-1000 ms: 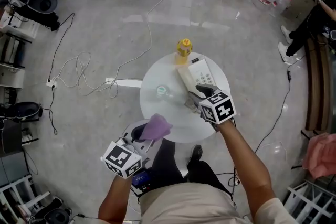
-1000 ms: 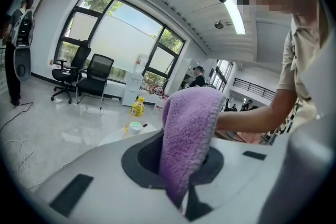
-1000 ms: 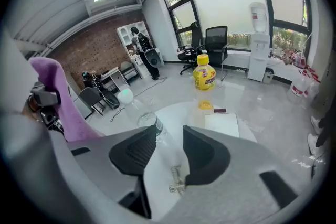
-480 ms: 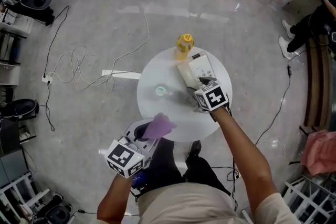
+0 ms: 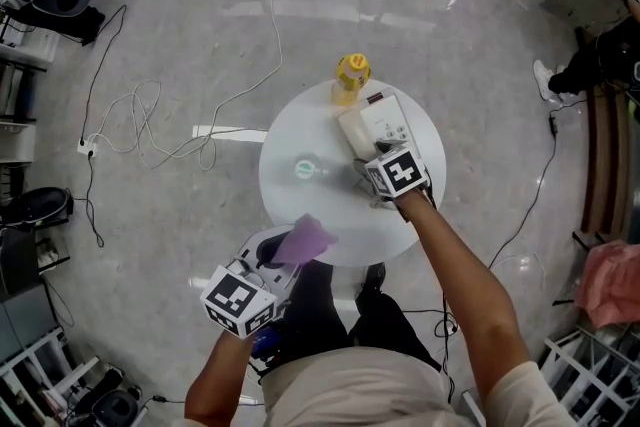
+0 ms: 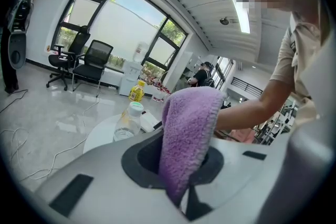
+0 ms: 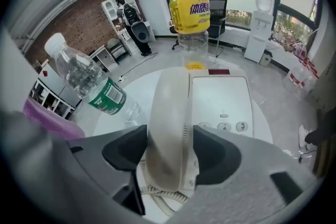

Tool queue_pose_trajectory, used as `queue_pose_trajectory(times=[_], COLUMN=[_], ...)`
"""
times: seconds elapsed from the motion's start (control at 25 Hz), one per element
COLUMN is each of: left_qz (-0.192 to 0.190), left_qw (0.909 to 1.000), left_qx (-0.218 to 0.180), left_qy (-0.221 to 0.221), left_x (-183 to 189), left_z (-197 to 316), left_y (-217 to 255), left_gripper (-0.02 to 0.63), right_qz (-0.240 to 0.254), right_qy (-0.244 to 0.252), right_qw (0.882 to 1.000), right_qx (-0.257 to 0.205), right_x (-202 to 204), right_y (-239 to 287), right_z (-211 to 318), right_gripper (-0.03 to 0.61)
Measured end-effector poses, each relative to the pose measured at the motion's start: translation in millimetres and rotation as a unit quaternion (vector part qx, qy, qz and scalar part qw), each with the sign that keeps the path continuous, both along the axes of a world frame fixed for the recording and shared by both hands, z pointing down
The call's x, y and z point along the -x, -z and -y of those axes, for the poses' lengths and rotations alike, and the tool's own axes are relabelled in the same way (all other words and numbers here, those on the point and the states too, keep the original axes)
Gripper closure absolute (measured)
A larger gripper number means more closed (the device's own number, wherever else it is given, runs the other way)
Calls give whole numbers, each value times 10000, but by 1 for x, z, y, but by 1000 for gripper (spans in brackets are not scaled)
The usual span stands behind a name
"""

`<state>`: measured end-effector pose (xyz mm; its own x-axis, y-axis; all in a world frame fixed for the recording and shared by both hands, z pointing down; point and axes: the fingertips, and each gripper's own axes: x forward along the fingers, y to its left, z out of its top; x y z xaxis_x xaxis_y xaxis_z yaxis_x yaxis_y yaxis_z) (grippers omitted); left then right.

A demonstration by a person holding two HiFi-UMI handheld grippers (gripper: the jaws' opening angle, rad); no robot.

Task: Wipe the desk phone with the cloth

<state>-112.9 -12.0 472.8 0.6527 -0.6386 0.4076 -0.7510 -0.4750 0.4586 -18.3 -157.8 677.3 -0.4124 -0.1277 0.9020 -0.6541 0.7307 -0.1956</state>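
– anything here you can read?
– the yellow bottle (image 7: 190, 8) has a yellow label with chinese characters, 体质能 on the part that faces us. the water bottle (image 7: 89, 81) wears a green label with white print too small to read. on the phone (image 7: 220, 97) i can make out keys marked 2 and 3. there's also a small dark red tag at its far edge, with nothing legible on it.
– and the phone itself?
– cream-white, a flat slab with a smooth upper panel. its handset (image 7: 169, 123) lies along the left side, greyish and grubby toward the near end, with a coiled cord (image 7: 157, 202) bunched under that end. the phone sits on the far right part of the round white bench (image 5: 290, 140), just beside the yellow bottle. the water bottle stands nearer the middle.
– what's the right gripper (image 5: 385, 155) doing?
– it points steeply down over the phone. its jaws have just been opening and stand wide, one on each side of the handset, which lies between them. i don't see them pressing on it.
– and the cloth (image 6: 189, 128)?
– purple and fluffy, pinched in the jaws of the left gripper (image 6: 176, 165). it stands up out of them and flops over at the top. that gripper is at the near edge of the bench, well apart from the phone, and the cloth isn't touching the phone.
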Motion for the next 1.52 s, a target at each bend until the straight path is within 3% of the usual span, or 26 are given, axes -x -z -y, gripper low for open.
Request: queue_pose_trajectory(times=[0.28, 0.36, 0.72, 0.88, 1.0, 1.24, 1.52], left_qz=[0, 13, 5, -10, -9, 113, -65], left_qw=[10000, 9999, 9997, 9995, 9993, 9972, 9932], left_qx=[63, 77, 69, 134, 145, 515, 587], left_qy=[-31, -64, -227, -297, -336, -528, -999], left_x=[6, 6, -8, -16, -24, -52, -106], left_z=[-2, -2, -4, -5, -1, 7, 15], left_y=[-8, -10, -13, -13, -16, -52, -60], left_gripper=[578, 578, 578, 578, 578, 577, 577], right_qz=[-7, 113, 496, 897, 1424, 2624, 2818], right_qy=[-169, -291, -584, -832, -1196, -1905, -2051], right_qw=[9999, 9994, 9967, 9911, 9792, 9297, 9147], right_qx=[29, 127, 266, 530, 814, 1747, 2047], right_x=[5, 6, 5, 4, -1, -15, -37], right_y=[-4, -4, 3, 10, 15, 25, 23], right_z=[1, -2, -5, -12, -16, -43, -73], right_gripper=[332, 374, 377, 376, 376, 376, 376])
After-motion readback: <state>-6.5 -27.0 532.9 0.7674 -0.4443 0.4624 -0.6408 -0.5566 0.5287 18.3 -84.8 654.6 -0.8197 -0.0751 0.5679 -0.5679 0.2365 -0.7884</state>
